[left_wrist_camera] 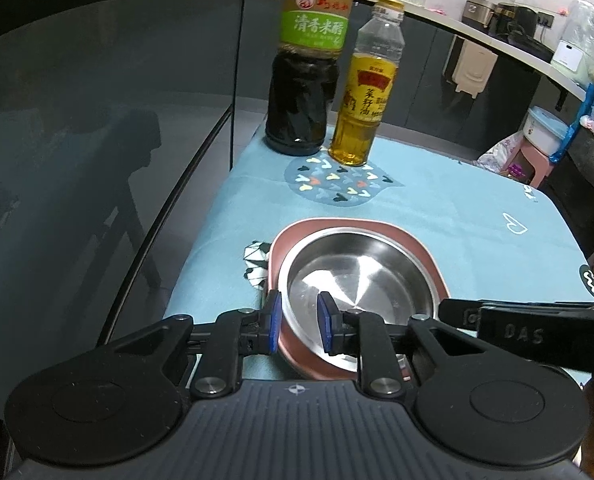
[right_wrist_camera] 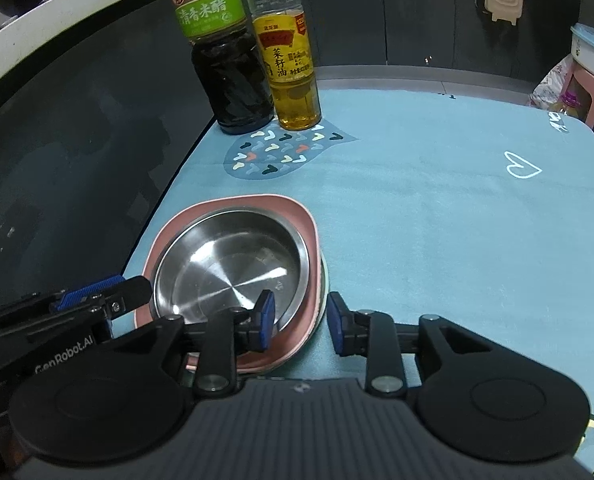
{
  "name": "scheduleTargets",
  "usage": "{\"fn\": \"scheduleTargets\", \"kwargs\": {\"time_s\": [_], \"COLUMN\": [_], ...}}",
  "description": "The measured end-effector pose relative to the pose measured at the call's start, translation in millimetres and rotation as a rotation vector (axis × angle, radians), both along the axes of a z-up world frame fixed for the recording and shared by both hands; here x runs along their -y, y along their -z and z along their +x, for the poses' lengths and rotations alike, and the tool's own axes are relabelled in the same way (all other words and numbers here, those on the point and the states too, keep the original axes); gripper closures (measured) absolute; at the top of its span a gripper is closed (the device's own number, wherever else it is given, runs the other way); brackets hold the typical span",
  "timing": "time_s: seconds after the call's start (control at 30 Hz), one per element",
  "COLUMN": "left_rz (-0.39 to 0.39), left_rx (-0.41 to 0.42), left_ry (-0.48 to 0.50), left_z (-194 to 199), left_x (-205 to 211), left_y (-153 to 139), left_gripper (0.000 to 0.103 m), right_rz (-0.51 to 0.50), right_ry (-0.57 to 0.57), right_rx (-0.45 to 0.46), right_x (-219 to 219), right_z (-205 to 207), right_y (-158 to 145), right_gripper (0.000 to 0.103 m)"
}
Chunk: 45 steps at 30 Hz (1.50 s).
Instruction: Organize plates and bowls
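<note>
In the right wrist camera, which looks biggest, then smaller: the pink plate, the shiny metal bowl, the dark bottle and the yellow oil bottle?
1. pink plate
2. metal bowl, sitting on it
3. dark vinegar bottle
4. oil bottle, slimmer

The bottles stand farther away, so their rank against the dishes is unsure.
</note>
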State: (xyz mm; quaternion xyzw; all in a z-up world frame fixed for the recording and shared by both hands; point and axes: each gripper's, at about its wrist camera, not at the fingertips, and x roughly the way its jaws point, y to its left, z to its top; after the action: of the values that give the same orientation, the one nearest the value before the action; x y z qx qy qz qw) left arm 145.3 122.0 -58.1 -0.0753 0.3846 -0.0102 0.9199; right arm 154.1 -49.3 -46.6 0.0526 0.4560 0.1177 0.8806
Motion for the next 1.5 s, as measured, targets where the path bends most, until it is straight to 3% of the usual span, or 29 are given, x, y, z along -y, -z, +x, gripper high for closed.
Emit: {"fn": "scheduleTargets", "kwargs": {"time_s": [0.23,0.8,1.5], "left_rz": [-0.021,-0.075,-0.074], "left_rx": [-0.018,-0.057,-0.090], "left_ry": [-0.038,-0.017,-0.012], "left_z": [1,8,20], "left_x": [-8,-7,-1], "left_y": [2,12,27], "left_gripper": [0.072,0.069,0.066], "right_rz": [0.019,0.020,0.013], "right_ry": [0.022,0.005,-0.006], "right_rx": [-0.033,-0.083,-0.121], "right_x": [6,1,-8], "right_z": [4,11,22], "right_y": [5,15,28], "right_gripper": [0.059,0.057,0.057]}}
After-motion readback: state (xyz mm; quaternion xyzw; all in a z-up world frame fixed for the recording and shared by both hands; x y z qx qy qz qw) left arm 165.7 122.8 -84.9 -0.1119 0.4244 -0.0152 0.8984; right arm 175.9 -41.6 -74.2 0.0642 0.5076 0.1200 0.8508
